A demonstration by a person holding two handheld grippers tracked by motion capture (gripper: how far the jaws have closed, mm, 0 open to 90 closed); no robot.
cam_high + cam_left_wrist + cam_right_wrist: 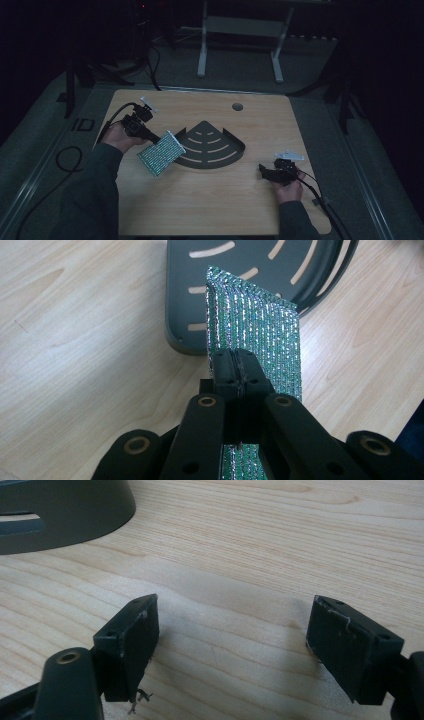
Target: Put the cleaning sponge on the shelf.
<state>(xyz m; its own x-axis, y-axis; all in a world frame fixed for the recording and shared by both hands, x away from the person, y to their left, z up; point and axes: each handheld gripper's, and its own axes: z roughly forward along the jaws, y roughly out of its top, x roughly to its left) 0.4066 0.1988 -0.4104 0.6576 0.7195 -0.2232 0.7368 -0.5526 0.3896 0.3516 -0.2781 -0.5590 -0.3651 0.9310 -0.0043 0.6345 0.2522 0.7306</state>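
A glittery green rectangular sponge cloth (161, 153) hangs just above the wooden table, left of a dark grey quarter-round slotted tray (212, 148). My left gripper (150, 136) is shut on one edge of it. In the left gripper view the two jaws (235, 371) pinch the sparkly green cloth (262, 327), whose far end reaches over the tray's corner (182, 295). My right gripper (263, 171) rests near the table's right front, open, with bare wood between its fingers (232, 630). The tray's rim (75, 515) shows at the top left of the right gripper view.
The light wooden table (200, 210) has a round cable hole (237, 106) at the back. Cables trail from both grippers off the table's sides. A white frame (240, 35) stands on the floor behind the table.
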